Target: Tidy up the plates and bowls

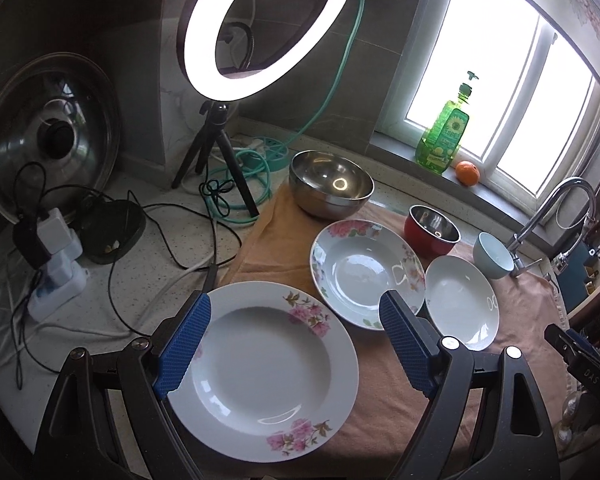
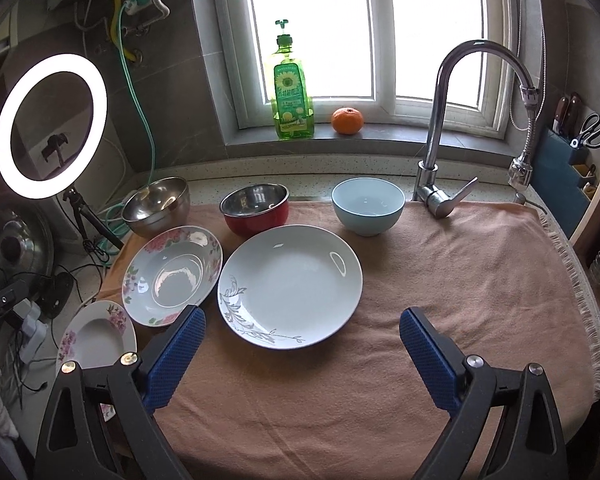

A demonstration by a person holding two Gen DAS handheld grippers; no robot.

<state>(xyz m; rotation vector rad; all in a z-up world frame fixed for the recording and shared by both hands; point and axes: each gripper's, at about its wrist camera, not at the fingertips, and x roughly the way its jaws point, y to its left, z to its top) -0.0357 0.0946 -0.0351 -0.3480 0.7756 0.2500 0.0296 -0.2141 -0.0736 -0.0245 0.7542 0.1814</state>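
A white plate with pink flowers [image 1: 260, 372] lies on the orange towel [image 1: 284, 248], under and between the fingers of my open left gripper [image 1: 296, 308]. Beyond it lie a deep floral plate [image 1: 364, 268], a plain white plate with a grey leaf pattern [image 1: 460, 300], a large steel bowl [image 1: 330, 188], a red bowl [image 1: 432, 230] and a light blue bowl [image 1: 492, 254]. My right gripper [image 2: 302, 322] is open and empty above the towel [image 2: 460, 280], just in front of the leaf-pattern plate [image 2: 290, 286]. The floral plates [image 2: 172, 274] [image 2: 96, 336], steel bowl [image 2: 156, 204], red bowl [image 2: 256, 208] and blue bowl [image 2: 368, 204] show there too.
A ring light on a tripod [image 1: 260, 28], cables and a power strip [image 1: 56, 280] and a pot lid [image 1: 48, 136] stand at the left. A faucet [image 2: 444, 128], a soap bottle [image 2: 290, 92] and an orange [image 2: 347, 121] are at the back. A knife block [image 2: 568, 168] is at right.
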